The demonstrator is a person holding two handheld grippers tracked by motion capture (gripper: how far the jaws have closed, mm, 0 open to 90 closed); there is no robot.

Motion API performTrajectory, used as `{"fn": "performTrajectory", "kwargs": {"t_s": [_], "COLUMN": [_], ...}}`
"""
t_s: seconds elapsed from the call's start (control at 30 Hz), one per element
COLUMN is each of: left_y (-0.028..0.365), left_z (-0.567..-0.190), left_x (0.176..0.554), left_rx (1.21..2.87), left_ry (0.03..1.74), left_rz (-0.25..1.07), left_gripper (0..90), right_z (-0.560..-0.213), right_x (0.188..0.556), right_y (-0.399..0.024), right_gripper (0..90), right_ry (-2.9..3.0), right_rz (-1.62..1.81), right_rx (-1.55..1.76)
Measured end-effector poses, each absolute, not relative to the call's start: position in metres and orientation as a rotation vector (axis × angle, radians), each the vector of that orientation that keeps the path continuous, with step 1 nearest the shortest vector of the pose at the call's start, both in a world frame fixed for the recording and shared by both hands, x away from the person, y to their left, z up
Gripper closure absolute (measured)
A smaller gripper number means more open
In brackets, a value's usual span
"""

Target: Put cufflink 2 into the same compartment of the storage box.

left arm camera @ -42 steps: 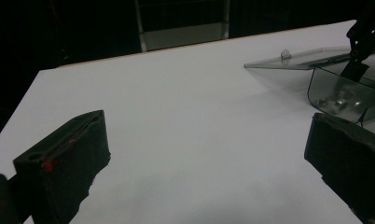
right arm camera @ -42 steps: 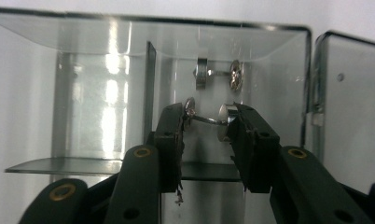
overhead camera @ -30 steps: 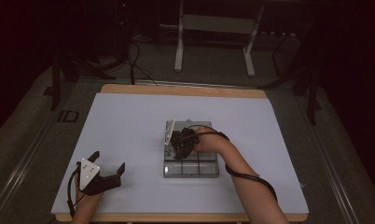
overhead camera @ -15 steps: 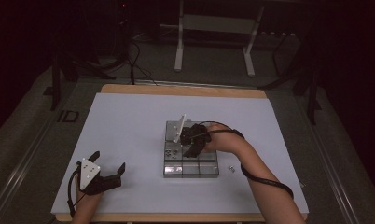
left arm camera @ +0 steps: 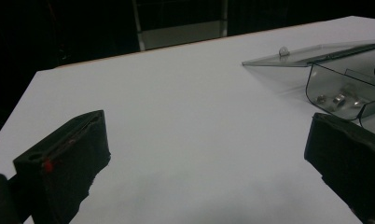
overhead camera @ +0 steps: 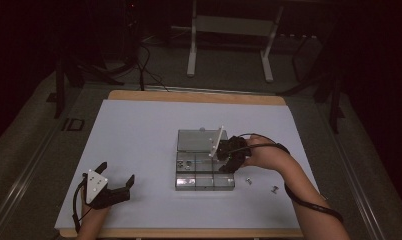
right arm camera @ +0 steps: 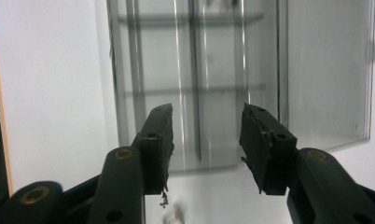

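Right hand-held gripper has pulled back since a second ago: then it sat low over the middle of the clear plastic compartment box, now it's at the box's right edge, clear of the compartments. Its jaws have just been opening, nothing between them; right gripper view shows them released with a moderate gap, looking down onto the box's dividers. Two small metal parts now lie on the bench right of the box; a second ago the arm covered that spot. Left hand-held gripper hasn't moved: same place near the front-left corner, jaws spread wide, empty, just above the surface.

Box sits roughly centre of the bench, slightly right, its hinged transparent lid open and laid flat behind it. Left gripper view shows the lid with its little knob, plus a few small metal pieces in one compartment.

Surface: white sheet over a wooden-edged bench, otherwise bare. Room is dark; grey floor, cables trailing at back left, white metal frame legs behind the bench, black stand legs either side
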State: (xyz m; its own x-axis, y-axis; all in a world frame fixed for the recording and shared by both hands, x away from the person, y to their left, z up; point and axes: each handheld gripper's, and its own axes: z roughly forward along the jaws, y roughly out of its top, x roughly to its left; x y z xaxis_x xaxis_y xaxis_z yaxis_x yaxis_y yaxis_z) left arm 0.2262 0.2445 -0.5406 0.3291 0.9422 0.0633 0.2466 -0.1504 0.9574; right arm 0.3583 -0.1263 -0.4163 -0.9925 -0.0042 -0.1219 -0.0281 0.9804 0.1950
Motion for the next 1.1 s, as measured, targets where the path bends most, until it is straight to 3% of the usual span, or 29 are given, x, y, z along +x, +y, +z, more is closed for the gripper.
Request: {"fn": "performTrajectory", "kwargs": {"t_s": [0.6,1.1], "left_y": [0.244,0.244], "left_z": [-0.541,-0.541], "left_x": [0.226,0.226], "left_rx": [1.625,1.627], "left_ry": [1.097,1.097], "left_rz": [0.898,0.901], "left_gripper": [0.9,0.9], "right_z": [-0.440,-0.480], "right_x": [0.338,0.351], "right_y": [-0.195,-0.205], "right_gripper": [58.4,55.1], "right_ry": [3.042,3.060], "right_rz": [0.147,0.098], "right_rx": [0.000,0.169]}}
